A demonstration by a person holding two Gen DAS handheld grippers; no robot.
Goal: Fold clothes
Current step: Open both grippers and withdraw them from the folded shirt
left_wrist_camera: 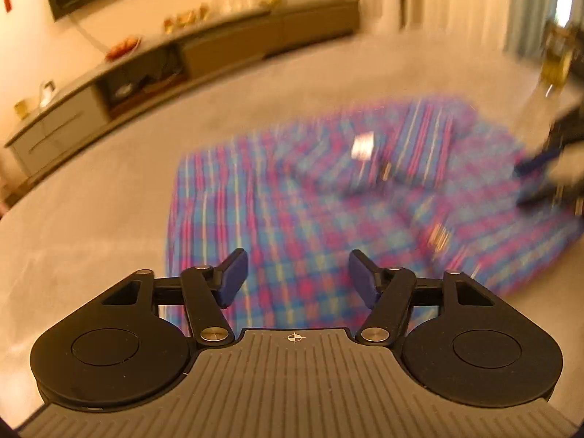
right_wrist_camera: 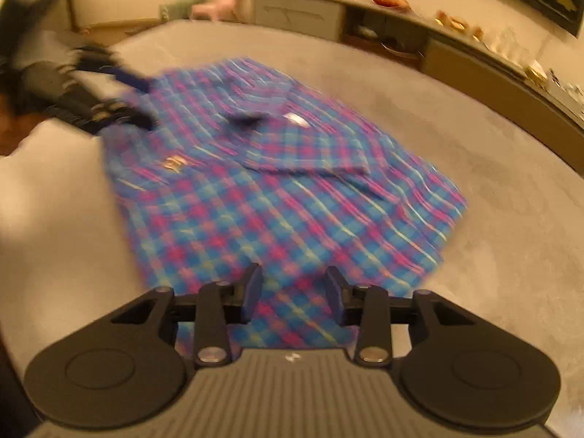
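Grey carpet fills both views, with the plaid shirt lying partly folded at mid-frame, soft and limp, best pinched at a hem corner, while the left gripper and right gripper hover above it, both parted and empty.
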